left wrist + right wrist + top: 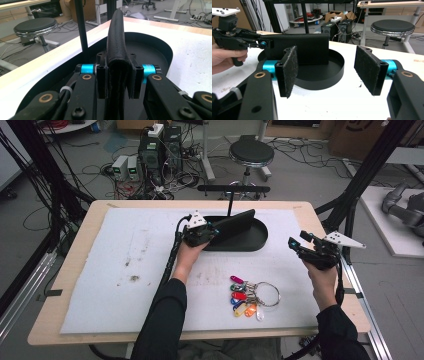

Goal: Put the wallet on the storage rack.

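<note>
Left gripper: forearm extended far over mid-table, jaws clamped on the wallet, held on edge. Right gripper: raised at right edge, 2 jaws spread wide, empty.

Black wallet: folded, stitched leather-like surface, flat rectangular slab. Held on edge, clamped between the jaws of the left gripper at one short end; remainder projects forward from the gripper, over the black oval tray. In the left gripper view the folded spine faces up and runs straight away between the jaws. Seen from the right gripper, the wallet's broad side stands ahead, well apart, beyond its spread jaws.
</note>
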